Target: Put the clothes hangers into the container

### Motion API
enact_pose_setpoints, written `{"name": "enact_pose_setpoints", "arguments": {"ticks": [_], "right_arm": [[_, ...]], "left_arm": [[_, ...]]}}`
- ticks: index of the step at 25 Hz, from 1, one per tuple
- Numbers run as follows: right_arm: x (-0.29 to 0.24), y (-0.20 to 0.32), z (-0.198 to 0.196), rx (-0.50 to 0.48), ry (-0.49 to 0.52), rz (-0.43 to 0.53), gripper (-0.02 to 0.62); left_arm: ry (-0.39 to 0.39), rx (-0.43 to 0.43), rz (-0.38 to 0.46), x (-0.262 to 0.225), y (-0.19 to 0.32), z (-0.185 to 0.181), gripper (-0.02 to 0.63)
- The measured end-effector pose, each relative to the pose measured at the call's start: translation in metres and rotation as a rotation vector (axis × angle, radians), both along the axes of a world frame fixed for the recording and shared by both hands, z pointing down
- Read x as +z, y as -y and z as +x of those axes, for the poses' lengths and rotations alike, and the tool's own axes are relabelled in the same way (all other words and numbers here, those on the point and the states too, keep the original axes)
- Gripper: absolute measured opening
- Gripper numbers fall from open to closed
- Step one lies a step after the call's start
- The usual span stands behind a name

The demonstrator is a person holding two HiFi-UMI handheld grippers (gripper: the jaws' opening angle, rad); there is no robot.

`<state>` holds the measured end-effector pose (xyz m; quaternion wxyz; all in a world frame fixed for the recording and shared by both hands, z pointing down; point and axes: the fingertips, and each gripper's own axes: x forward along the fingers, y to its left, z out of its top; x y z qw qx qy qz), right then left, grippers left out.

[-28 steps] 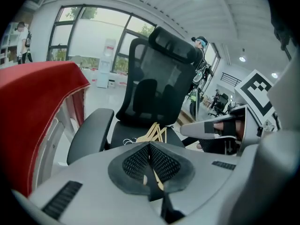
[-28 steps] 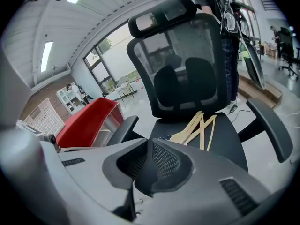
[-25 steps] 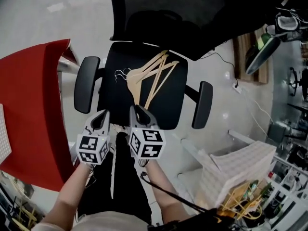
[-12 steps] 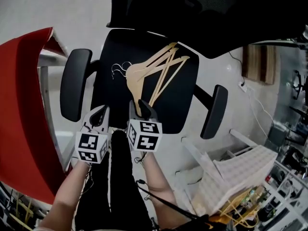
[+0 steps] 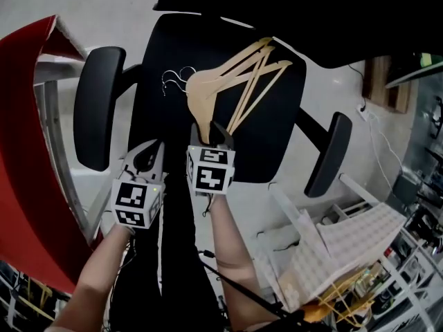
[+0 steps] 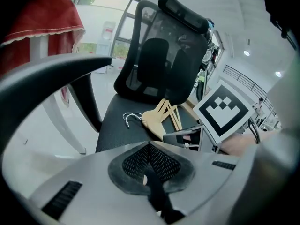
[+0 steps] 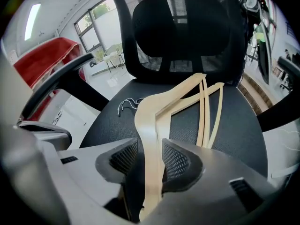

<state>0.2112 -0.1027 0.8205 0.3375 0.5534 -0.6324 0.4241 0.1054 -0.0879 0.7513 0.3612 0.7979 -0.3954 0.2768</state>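
Barely beginning: opening the right claw (image 5: 212,135) around one arm of the wooden hangers (image 5: 199,95) lying on the chair seat (image 5: 169,126), pads not gripping it, holding the left claw (image 5: 149,159) shut and empty at the seat's front edge, getting none into a container yet.

Black office chair (image 5: 166,116), red cloth (image 5: 21,151), pale floor (image 5: 83,5)

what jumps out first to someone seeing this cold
A pile of pale wooden hangers lies on the seat of a black office chair, at the centre of the head view. The right gripper is at the seat's near edge, its jaws opening with one hanger's arm between them. A big red cover fills the left edge.
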Motion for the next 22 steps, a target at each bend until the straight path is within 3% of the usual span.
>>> {"name": "enact_pose_setpoints", "arguments": {"ticks": [14,16,22], "right_arm": [[0.022,-0.001,-0.001,-0.031,-0.042,-0.013,0.149],[0.022,-0.002,-0.002,-0.044,-0.064,-0.012,0.118],[0.023,-0.005,-0.001,-0.063,-0.092,-0.006,0.11]], "left_arm": [[-0.002,-0.064,-0.047,0.028,0.004,-0.003,0.0],[-0.001,-0.068,-0.05,0.028,0.003,-0.004,0.0],[0.004,-0.065,-0.05,0.027,-0.001,-0.002,0.0]]}}
